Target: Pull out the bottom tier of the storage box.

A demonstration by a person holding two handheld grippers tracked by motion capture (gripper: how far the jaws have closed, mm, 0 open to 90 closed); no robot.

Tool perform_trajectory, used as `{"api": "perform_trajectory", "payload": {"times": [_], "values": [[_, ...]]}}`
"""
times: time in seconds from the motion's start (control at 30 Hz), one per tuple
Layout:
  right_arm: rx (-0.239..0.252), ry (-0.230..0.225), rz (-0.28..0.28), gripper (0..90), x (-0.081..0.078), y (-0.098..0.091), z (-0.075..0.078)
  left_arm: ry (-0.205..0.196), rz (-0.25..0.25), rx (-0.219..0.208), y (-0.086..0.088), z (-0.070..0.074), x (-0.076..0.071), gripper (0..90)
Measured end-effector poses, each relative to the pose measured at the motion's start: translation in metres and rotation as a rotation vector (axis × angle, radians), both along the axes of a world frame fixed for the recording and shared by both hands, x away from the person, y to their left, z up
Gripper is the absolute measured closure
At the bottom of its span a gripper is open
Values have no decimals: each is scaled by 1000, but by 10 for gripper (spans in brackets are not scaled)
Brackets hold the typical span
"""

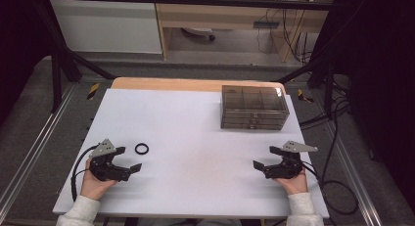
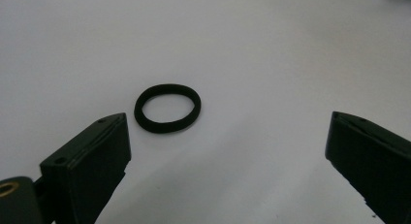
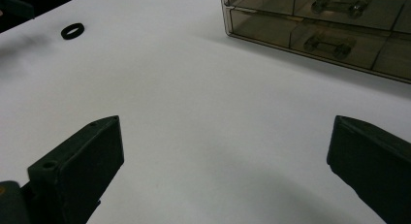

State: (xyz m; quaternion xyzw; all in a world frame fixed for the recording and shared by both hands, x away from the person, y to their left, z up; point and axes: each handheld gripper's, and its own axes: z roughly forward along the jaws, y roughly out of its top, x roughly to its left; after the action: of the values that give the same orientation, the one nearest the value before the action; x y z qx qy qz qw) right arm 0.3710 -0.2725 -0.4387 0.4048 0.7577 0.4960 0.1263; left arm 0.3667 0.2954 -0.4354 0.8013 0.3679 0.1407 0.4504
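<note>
**Both tools parked open, ring ahead of the left one**

White sheeting covers the table (image 1: 195, 133), with a strip of wood showing at its far edge and dark framing around it.

Left tool (image 1: 128, 160): held low near the front left corner, jaws spread wide with nothing between them. Its own camera looks straight past the jaws at the black ring (image 2: 167, 108), which lies flat on the sheet just beyond the tips, nearer one jaw than the other. Judgement: the tool is pointed this way because the ring is its target; a flat, thin band will need the tips brought right down to the surface.

Right tool (image 1: 264, 157): mirrored near the front right corner, jaws likewise wide apart and empty, resting clear of everything. It faces inward and toward the drawer box (image 1: 253, 107).

Drawer box: smoky, see-through, standing at the far right of the table, well apart from both tools; drawers shut, handles facing the person. Probably where the ring is to go, though that is only a guess.
</note>
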Motion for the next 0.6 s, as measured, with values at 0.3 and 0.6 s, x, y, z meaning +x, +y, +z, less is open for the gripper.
{"api": "perform_trajectory", "payload": {"times": [0.3, 0.6], "values": [[-6, -9, 2, 5, 0, 0, 0, 0, 0, 1, 0, 0, 0, 27], [-21, -13, -1, 5, 0, 0, 0, 3, 3, 3, 0, -1, 0, 28]]}}
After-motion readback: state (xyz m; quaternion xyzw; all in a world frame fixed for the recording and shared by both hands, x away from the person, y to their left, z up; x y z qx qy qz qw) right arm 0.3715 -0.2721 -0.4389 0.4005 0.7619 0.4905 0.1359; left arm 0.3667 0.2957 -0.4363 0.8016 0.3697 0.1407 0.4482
